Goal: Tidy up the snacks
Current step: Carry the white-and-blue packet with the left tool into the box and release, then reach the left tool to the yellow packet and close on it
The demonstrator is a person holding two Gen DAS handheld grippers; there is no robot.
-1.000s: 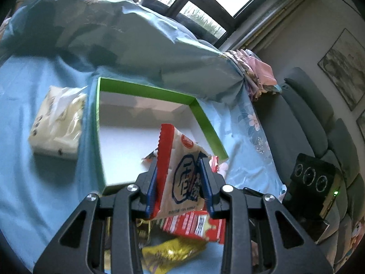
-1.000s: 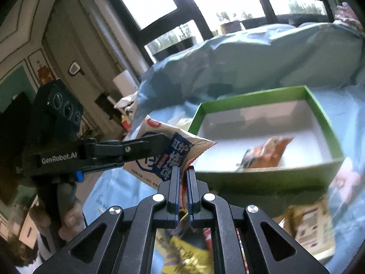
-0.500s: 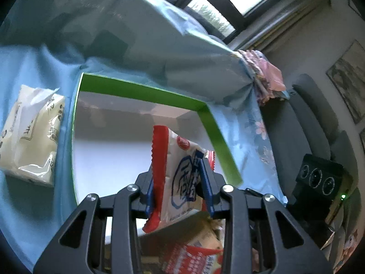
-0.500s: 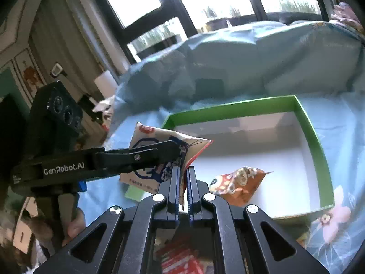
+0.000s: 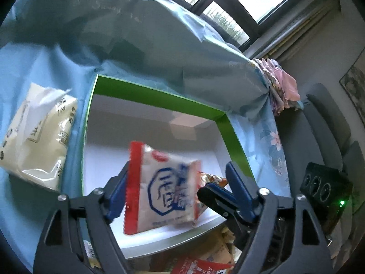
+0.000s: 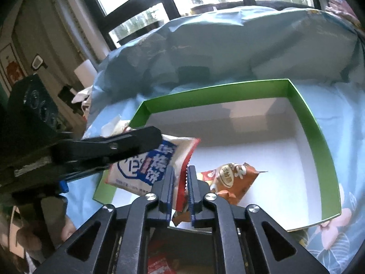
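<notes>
White snack pkt (image 5: 164, 187) w/ red serrated edges, blue print, hung over the green box's (image 5: 159, 96) near-left corner. My left tongs (image 5: 175, 182) were opening around it; right tongs (image 6: 181, 182) opening, red edge between.
</notes>
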